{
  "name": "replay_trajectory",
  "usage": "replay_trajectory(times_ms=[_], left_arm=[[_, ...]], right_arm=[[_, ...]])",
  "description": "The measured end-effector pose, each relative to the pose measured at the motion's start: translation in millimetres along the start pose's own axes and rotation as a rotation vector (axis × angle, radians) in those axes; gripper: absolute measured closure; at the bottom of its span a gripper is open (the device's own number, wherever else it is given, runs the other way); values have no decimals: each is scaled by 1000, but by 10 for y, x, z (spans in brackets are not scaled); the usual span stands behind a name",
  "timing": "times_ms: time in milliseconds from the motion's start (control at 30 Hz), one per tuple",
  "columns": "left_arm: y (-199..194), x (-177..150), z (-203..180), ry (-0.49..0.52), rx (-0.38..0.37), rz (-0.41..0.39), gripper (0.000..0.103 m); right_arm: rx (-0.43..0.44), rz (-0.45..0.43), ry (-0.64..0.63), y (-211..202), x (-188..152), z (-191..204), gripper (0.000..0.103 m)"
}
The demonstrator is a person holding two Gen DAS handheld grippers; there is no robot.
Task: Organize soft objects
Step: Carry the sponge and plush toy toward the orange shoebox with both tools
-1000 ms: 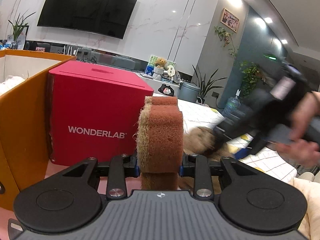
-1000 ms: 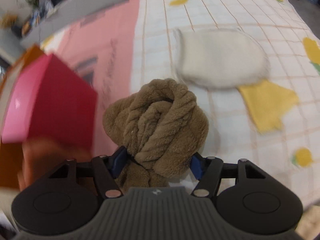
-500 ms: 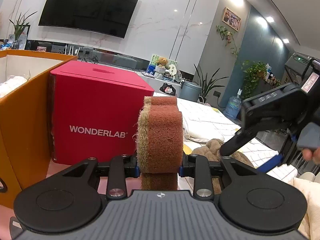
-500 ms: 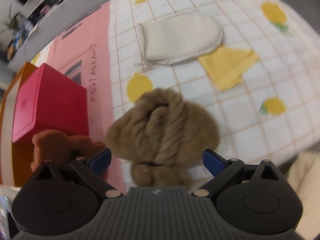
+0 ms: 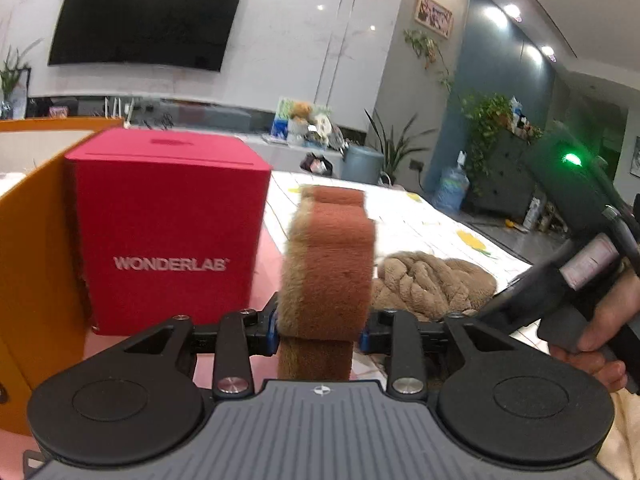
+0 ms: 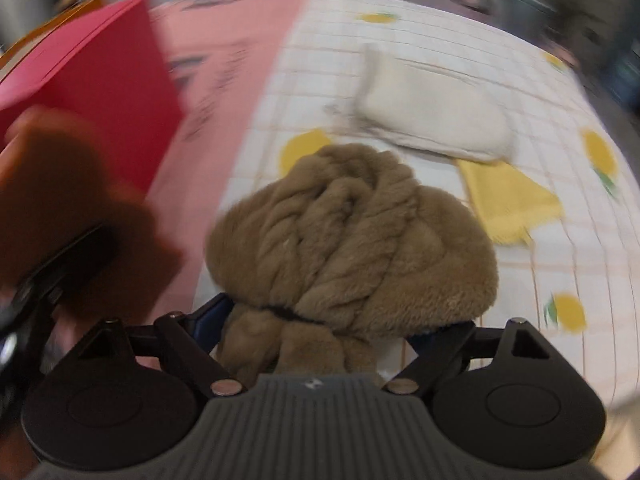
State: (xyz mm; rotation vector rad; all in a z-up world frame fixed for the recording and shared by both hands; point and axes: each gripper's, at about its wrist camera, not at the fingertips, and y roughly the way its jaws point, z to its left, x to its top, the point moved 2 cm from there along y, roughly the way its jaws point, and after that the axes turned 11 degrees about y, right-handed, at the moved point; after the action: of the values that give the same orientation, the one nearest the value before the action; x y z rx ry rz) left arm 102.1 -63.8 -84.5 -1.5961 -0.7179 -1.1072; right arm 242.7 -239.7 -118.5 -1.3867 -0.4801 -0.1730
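Left tongs (image 5: pixel 320 330) clenched on upright brown sponge (image 5: pixel 328 264); right tongs (image 6: pixel 326 320) spread wide around plush towel (image 6: pixel 352 232) lying just ahead, nearer right.

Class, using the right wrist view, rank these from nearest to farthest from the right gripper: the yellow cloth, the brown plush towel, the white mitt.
1. Brown plush towel: between the right gripper fingers.
2. Yellow cloth: beyond, to the right.
3. White mitt: farthest, behind the cloth.
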Motion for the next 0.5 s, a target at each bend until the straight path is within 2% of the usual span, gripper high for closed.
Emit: replay_trajectory(times_ms=[67,133,167,233,300,333,433,500], left_arm=[[33,38,15,-32,-37,20,36],[88,87,-2,-12,-45,52,35],[102,118,-26,10,-19,58,35],[86,181,-90,73,49,38,33],[82,267,-188,142,113,12,19],[108,289,-244,171,136,21,7],[236,269,-424,255,239,82,6],[245,203,-530,301,308,75,8]], right_arm=[[22,-21,-26,-32,-51,-115,16],[33,-76,-24,-37,-117,-189,15],[37,-90,-30,-26,-131,-195,11],[43,-59,-42,14,-93,-192,3],[27,-16,-37,36,-29,-190,3],[25,-15,-35,40,-12,-187,2],[59,-81,-67,59,-41,-169,2],[67,-130,-59,61,-78,-191,2]])
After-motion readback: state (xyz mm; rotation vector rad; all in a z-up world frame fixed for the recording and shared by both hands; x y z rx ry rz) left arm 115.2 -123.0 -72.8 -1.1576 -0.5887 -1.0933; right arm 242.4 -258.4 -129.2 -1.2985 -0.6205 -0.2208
